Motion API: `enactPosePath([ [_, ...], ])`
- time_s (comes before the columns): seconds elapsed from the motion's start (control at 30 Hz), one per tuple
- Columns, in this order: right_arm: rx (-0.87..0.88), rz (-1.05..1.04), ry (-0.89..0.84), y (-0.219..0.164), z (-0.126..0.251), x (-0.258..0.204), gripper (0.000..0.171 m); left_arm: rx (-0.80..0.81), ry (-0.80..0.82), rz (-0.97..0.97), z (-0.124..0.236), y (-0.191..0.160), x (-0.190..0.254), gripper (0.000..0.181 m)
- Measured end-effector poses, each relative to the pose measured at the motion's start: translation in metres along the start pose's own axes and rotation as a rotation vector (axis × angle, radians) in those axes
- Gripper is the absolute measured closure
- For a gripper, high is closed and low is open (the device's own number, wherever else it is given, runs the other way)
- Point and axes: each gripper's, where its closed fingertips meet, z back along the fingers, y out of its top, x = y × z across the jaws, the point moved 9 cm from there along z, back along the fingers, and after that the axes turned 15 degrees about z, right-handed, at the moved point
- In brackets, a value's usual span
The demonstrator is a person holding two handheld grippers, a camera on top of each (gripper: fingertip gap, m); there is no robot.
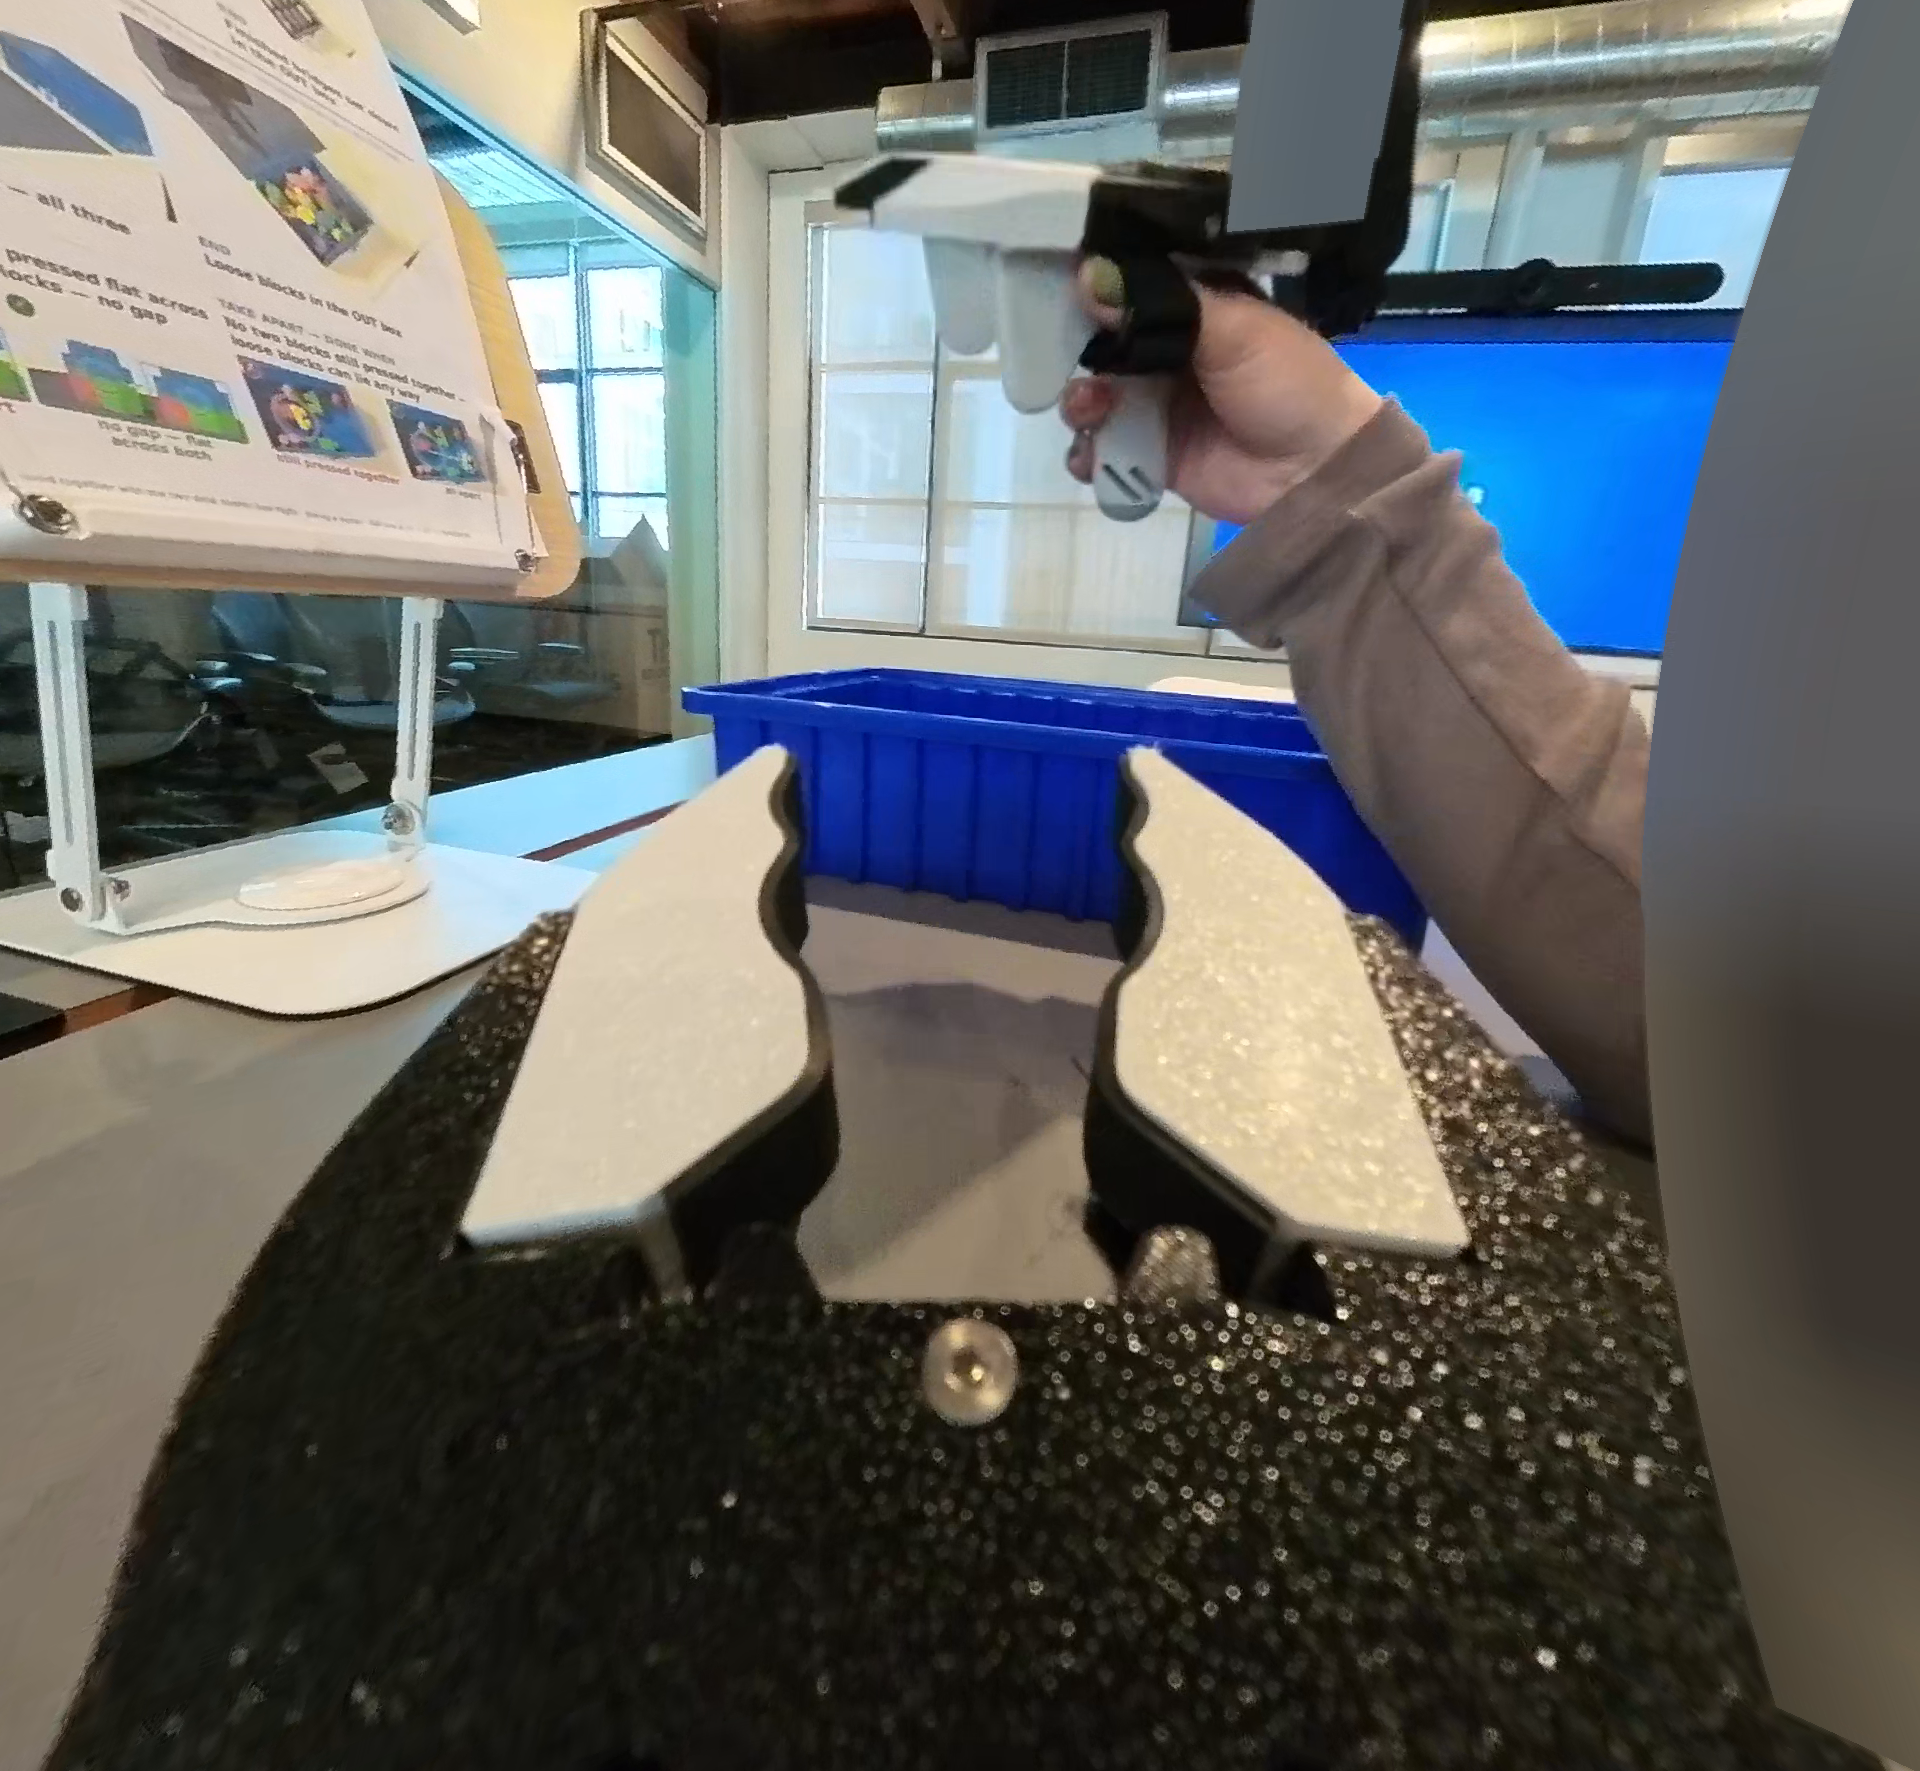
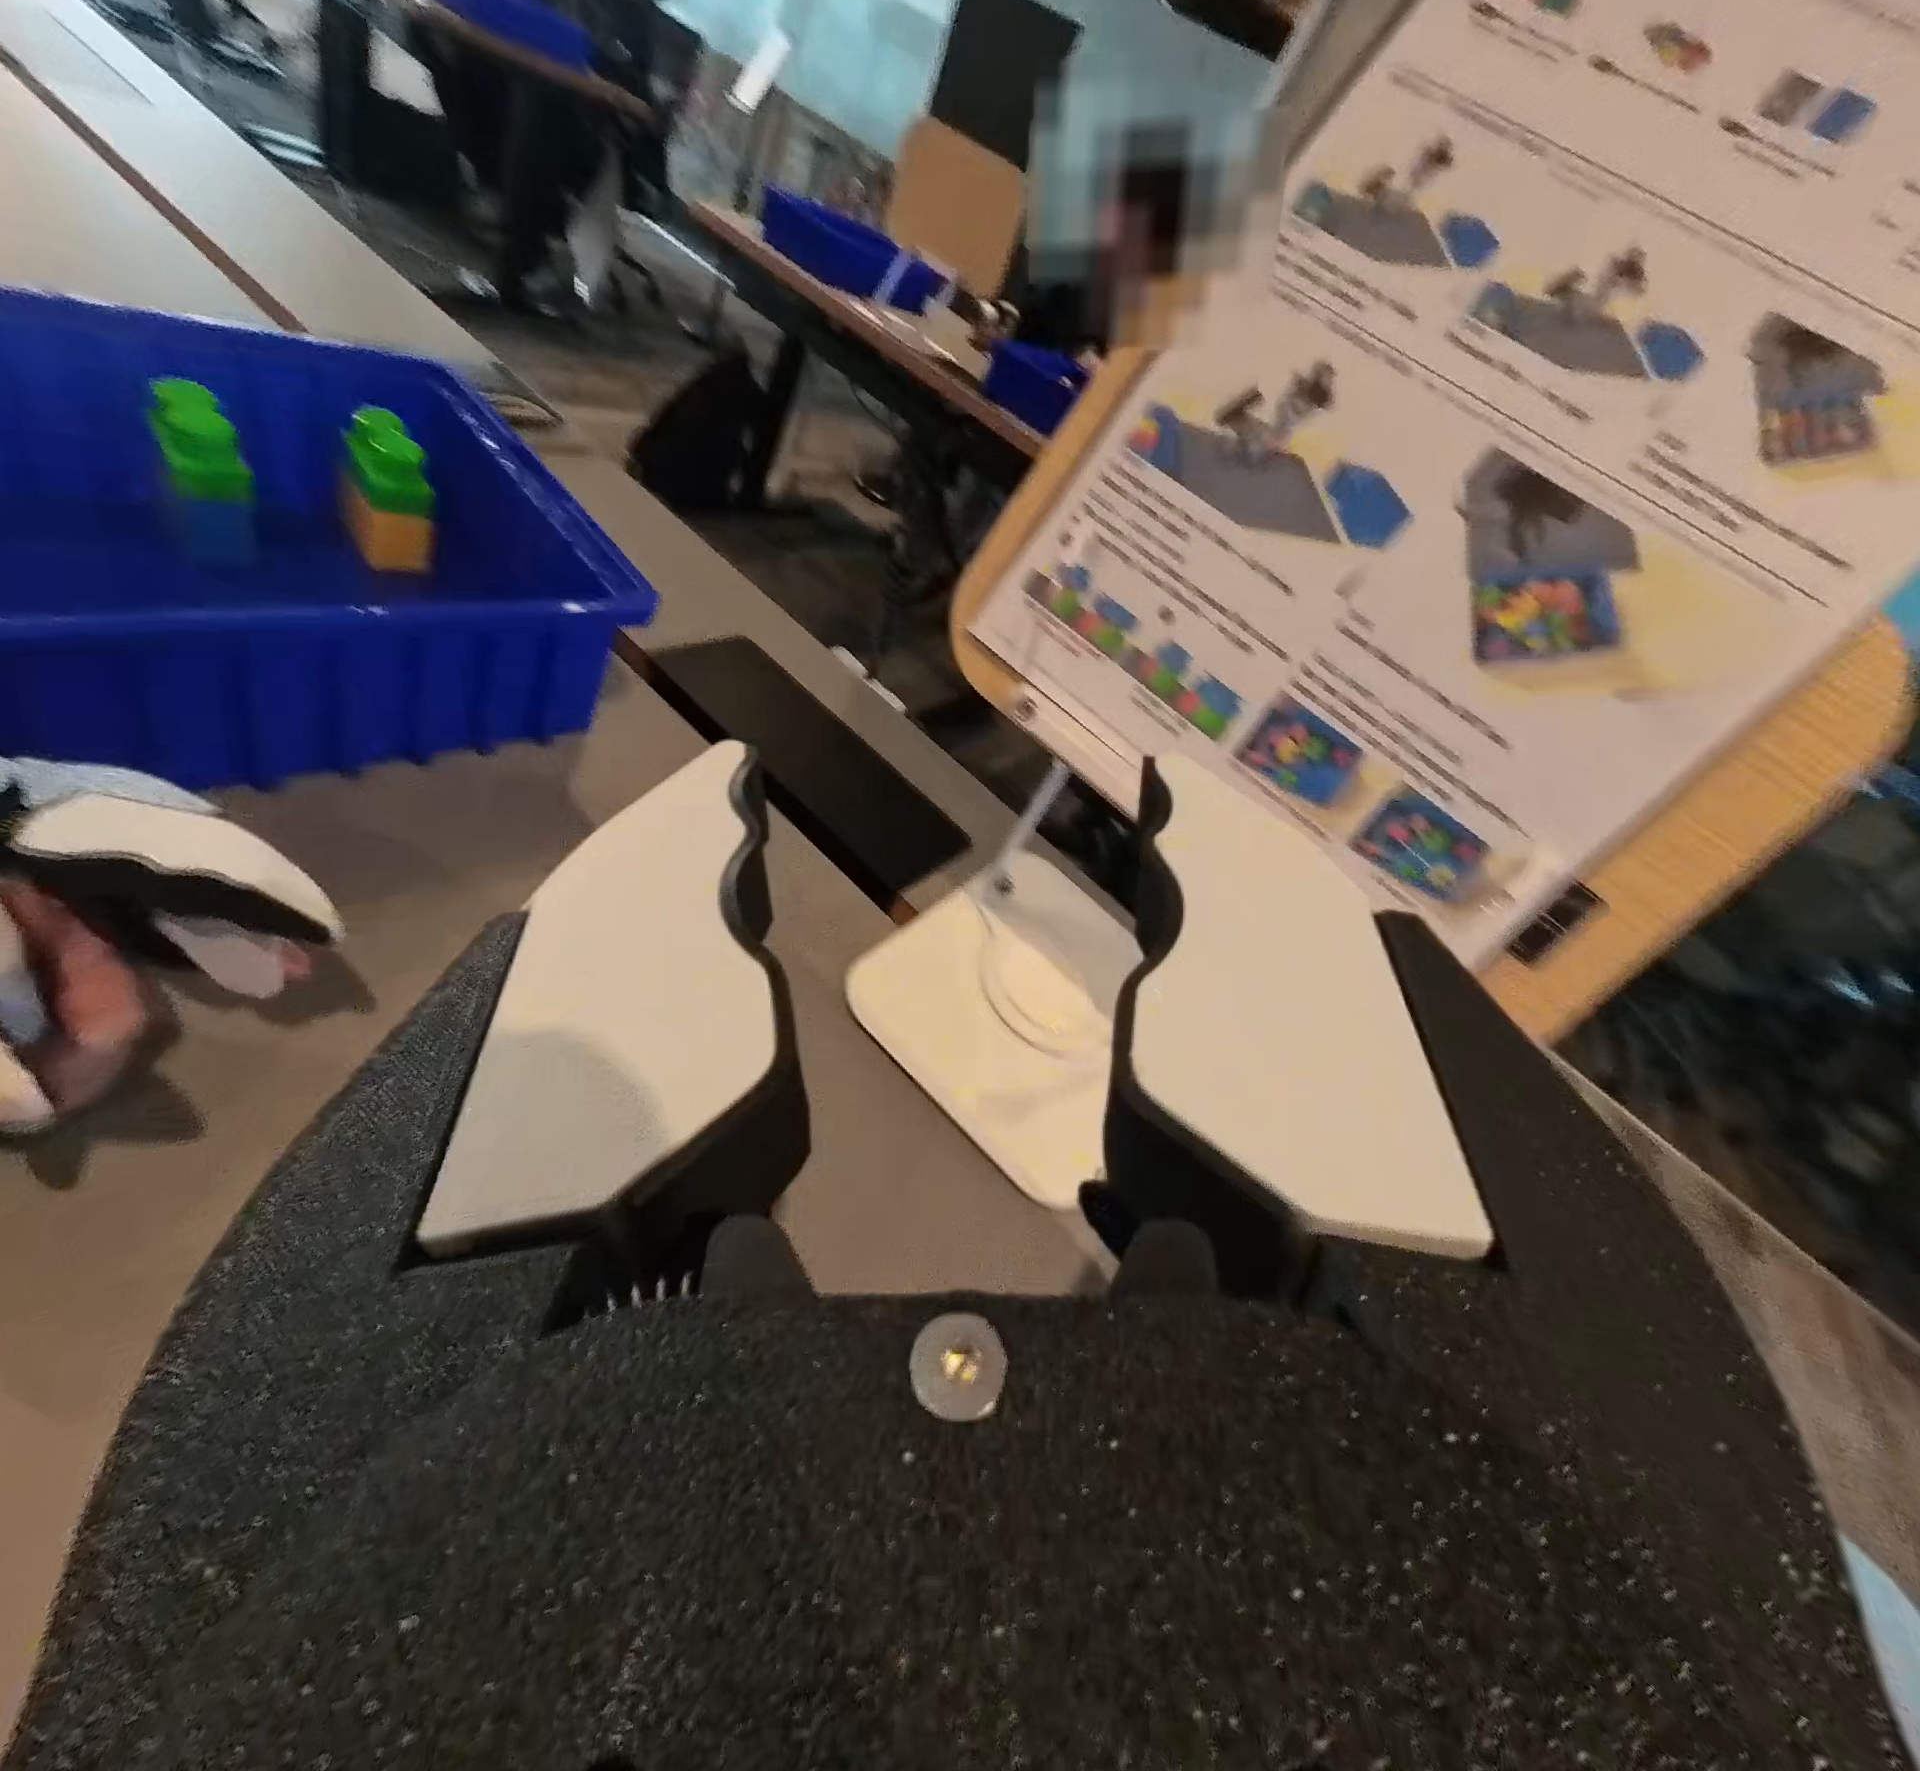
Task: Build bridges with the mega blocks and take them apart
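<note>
Left gripper (image 1: 961,765): jaws apart, nothing between them, held low over the grey table (image 1: 156,1150), aimed at the near wall of a blue bin (image 1: 935,786). Right gripper (image 2: 951,765): jaws apart, empty, raised above the table, tilted, pointed toward the white base of an instruction sheet stand (image 2: 997,1015). Instruction sheet (image 2: 1507,371) upright on that stand, blurred. Blue bin to the left in the right wrist view; two block stacks upright inside, well apart: green block on blue block (image 2: 203,474), green block on orange block (image 2: 387,490). Right hand (image 1: 1247,412) with beige sleeve seen in the left wrist view, gripping the raised tool's handle.
</note>
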Motion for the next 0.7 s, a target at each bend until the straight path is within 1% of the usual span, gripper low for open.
enactPosePath([
  [0.07,0.042,0.003,0.048,0.004,-0.013,-0.009,0.104,0.004,0.01,-0.007,0.0,0.0,0.0,0.126],
  [0.13,0.046,0.019,0.087,0.005,-0.026,-0.018,0.105,0.012,0.034,-0.031,0.001,0.001,-0.001,0.126],
  [0.3,0.031,0.067,0.107,0.003,-0.045,-0.032,0.107,0.039,0.065,-0.078,0.003,0.002,-0.001,0.127],
  [0.43,0.053,0.068,0.099,0.004,-0.048,-0.034,0.107,0.054,0.072,-0.103,0.003,0.003,0.0,0.126],
  [0.57,0.108,0.026,0.09,0.004,-0.046,-0.03,0.107,0.066,0.085,-0.139,0.004,0.003,0.001,0.124],
  [0.7,0.133,0.006,0.101,0.002,-0.044,-0.027,0.107,0.094,0.129,-0.187,0.005,0.004,0.003,0.123],
])
